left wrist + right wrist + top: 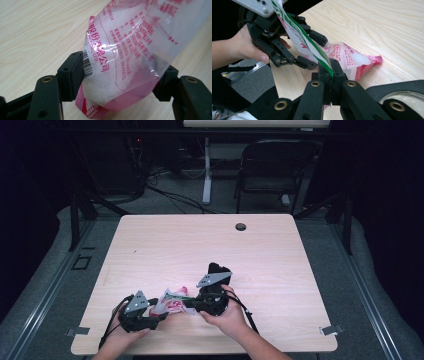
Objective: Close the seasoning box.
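Bag (pixel 172 301) long axis spans left tool (pixel 159 314) to right tool (pixel 192 302).

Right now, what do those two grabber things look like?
Each hand-held gripper, left and right, is black, with a grey three-cornered plate on top, brass-coloured rivets at the jaw joints, and a black cable trailing off. The forearms are bare.

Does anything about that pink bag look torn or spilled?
No tear or spill is visible. The plastic bag is only crumpled, its white filling inside. The right claw pinches its green-striped edge; the left claw straddles it.
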Tool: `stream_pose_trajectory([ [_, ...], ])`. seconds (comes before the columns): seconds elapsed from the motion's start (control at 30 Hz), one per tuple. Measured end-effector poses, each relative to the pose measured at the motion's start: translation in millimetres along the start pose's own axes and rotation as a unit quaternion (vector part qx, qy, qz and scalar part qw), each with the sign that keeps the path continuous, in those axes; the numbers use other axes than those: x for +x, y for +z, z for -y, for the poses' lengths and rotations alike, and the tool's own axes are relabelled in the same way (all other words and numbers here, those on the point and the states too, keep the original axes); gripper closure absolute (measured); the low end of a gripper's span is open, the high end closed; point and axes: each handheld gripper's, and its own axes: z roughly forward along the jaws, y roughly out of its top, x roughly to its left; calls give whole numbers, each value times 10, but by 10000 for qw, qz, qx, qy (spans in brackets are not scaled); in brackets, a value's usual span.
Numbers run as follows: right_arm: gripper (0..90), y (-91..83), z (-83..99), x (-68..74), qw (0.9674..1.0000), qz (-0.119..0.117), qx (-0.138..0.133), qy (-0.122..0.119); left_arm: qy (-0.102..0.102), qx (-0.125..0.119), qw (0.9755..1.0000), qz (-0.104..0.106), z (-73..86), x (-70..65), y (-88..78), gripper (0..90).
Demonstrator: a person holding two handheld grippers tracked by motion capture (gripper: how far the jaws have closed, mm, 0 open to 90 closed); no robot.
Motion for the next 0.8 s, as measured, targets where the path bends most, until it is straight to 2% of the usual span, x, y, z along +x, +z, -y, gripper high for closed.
stream_pose_trajectory([
  [0.13,900,5,-11,-10,10000,-25,-18,39,-61,2,10000,24,5,22,36,331],
  [0.2,900,5,-14,-15,10000,-25,-24,46,-86,91,9999,56,9,33,75,318],
  [0.4,900,10,-16,-19,10000,-14,-31,63,-4,252,9997,33,15,35,154,311],
  [0.63,900,8,-19,-32,10000,-3,-16,65,39,282,9996,-5,17,28,226,309],
  [0.8,900,12,-20,-32,10000,-5,-30,82,-38,295,9996,33,33,39,264,309],
])
